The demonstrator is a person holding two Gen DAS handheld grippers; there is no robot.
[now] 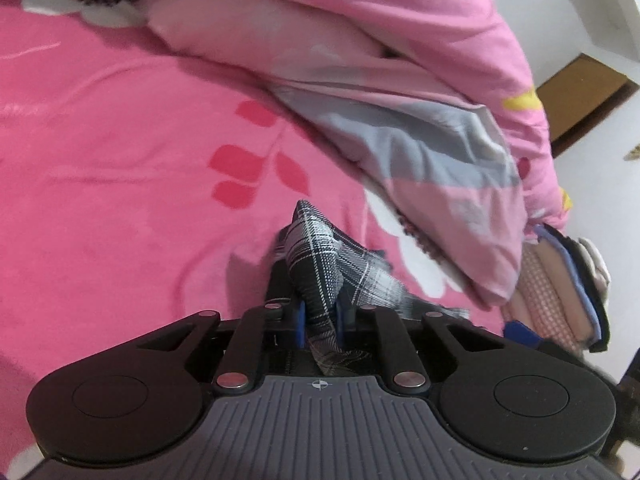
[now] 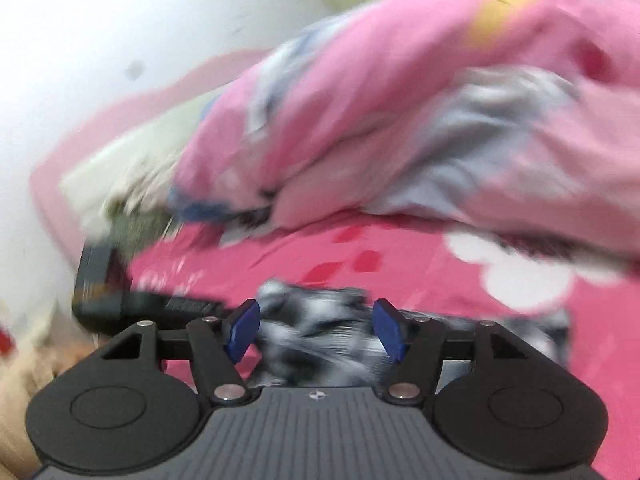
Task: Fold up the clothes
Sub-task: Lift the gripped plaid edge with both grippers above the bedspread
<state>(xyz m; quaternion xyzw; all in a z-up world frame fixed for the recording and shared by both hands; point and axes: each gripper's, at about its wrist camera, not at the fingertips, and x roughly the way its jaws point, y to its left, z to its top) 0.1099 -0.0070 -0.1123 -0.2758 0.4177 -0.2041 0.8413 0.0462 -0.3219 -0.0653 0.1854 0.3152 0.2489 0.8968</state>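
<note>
A pink bed sheet [image 1: 120, 120] covers the bed, with a rumpled pink quilt [image 1: 360, 60] behind. The plaid cloth [image 1: 320, 264] is pinched tight in the left gripper [image 1: 320, 312] jaws. The right gripper [image 2: 316, 328] jaws stand apart, with the cloth lying loose between them.

Left tool [image 1: 320, 312] — black linkages, blue pads, ribbed grey base.

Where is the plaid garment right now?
In the left wrist view the plaid garment is pinched in the shut left gripper, low at centre, trailing right over the pink bed sheet toward the bunched pink quilt.
</note>
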